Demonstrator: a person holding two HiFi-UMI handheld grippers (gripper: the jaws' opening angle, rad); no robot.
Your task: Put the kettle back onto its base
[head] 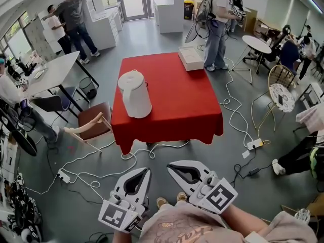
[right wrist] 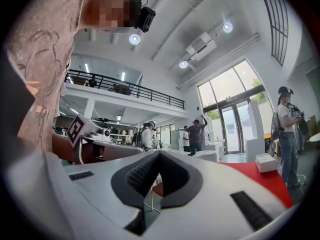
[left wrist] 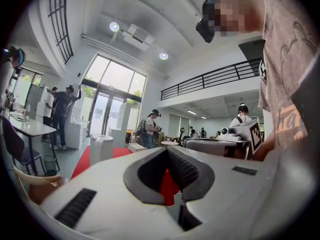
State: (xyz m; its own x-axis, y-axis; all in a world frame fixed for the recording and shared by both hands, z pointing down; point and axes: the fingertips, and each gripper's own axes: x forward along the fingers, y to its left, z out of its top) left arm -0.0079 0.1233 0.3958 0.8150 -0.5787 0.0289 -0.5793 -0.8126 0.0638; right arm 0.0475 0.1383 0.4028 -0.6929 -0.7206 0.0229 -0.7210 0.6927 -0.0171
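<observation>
A white kettle [head: 134,95] was seen upright on the left part of a red table [head: 192,110], well apart from both grippers. The left gripper [head: 143,171] and right gripper [head: 172,166] were closed on nothing. The kettle was judged rigid, smooth-walled and heavy if filled, and best taken by its handle.

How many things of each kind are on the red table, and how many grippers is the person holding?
Kettle: 1
Box: 1
Grippers: 2 (left gripper, right gripper)
Total: 4
</observation>
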